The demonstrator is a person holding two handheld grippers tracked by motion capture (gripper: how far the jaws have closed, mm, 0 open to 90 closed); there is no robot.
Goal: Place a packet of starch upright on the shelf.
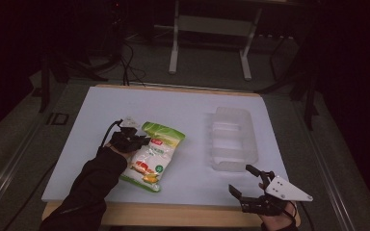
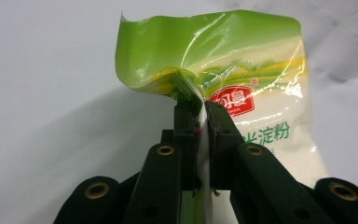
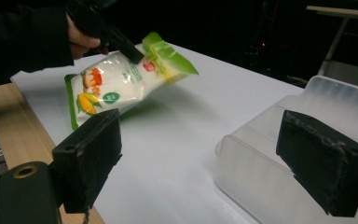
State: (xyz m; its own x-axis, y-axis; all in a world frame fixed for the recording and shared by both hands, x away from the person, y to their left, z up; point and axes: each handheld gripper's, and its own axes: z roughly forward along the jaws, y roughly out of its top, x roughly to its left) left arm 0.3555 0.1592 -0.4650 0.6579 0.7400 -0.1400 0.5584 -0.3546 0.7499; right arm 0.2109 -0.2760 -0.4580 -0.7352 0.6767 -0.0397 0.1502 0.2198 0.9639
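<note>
Left gripper (image 2: 203,116): jaws clamped on the side edge of the starch bag, near its green top; the film puckers where they pinch it.
Left hand (image 1: 117,143): comes in over the near-left part of the table, sleeve dark.
Starch bag (image 1: 151,156): green and white pouch with a red logo and a corn picture; its top end is raised off the surface, its bottom end low near the table's front edge.
Right gripper (image 1: 250,182): jaws spread wide, grasping nothing, over the near-right edge of the table.
Plastic bin (image 1: 233,139): clear, on the right half of the table, just beyond the right gripper, well apart from the bag.
Table (image 1: 183,108): white top with a wooden rim.
</note>
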